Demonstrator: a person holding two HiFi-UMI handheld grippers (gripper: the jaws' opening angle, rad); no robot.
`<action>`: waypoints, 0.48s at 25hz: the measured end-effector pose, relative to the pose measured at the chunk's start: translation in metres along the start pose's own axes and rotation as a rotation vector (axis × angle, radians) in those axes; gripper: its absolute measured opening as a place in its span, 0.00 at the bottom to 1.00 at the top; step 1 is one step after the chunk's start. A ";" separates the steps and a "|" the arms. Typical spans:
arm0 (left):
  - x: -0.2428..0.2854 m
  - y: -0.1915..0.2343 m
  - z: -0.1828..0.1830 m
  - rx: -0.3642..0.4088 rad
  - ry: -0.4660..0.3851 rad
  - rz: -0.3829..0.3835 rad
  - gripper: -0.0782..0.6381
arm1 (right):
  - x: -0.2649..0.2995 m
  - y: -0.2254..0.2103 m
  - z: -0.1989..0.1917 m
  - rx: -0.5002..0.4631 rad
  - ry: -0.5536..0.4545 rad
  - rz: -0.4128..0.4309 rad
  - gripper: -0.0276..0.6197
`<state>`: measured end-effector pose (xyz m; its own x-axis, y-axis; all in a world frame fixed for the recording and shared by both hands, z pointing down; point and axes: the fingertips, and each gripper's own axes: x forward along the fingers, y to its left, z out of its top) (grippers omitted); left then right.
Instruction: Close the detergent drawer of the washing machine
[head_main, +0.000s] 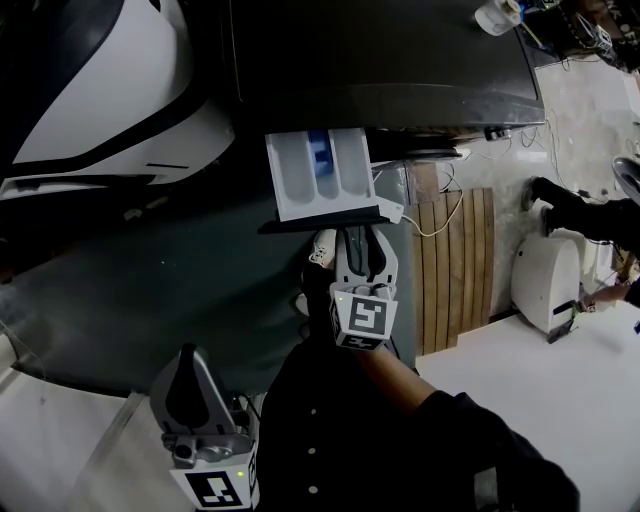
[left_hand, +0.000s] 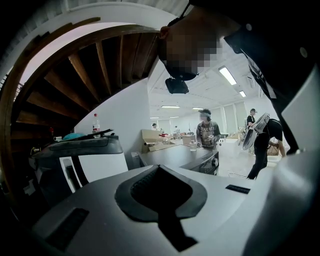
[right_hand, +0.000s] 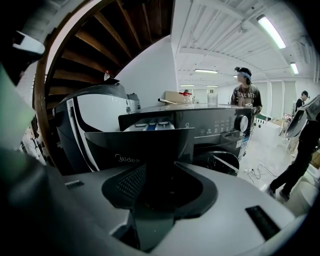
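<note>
The detergent drawer (head_main: 322, 172) stands pulled well out of the washing machine (head_main: 400, 60) toward me. It is a white tray with three long compartments side by side, and the middle one carries a blue insert at the end nearest the machine. Its front panel (right_hand: 137, 142) is a broad, dark, slightly curved plate. It is upright and faces me squarely in the right gripper view, with the tray's white and blue showing just over its top edge. The machine is dark grey with a flat top, and its control strip runs right of the drawer slot to a round dial (right_hand: 242, 123).
</note>
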<state>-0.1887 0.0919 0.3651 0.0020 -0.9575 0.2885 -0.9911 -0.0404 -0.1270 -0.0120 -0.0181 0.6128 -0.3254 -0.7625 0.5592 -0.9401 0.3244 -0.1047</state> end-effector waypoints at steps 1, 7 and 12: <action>0.001 0.000 -0.001 0.003 0.003 0.000 0.13 | 0.003 0.000 0.001 -0.008 -0.006 0.003 0.32; 0.005 0.003 -0.002 0.003 0.009 0.006 0.13 | 0.018 -0.002 0.008 -0.058 -0.018 -0.007 0.31; 0.010 0.007 -0.002 -0.011 0.007 0.009 0.13 | 0.032 0.000 0.019 -0.061 -0.030 -0.001 0.31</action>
<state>-0.1954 0.0821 0.3691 -0.0078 -0.9557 0.2943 -0.9925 -0.0285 -0.1189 -0.0240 -0.0531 0.6147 -0.3279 -0.7791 0.5343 -0.9329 0.3562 -0.0532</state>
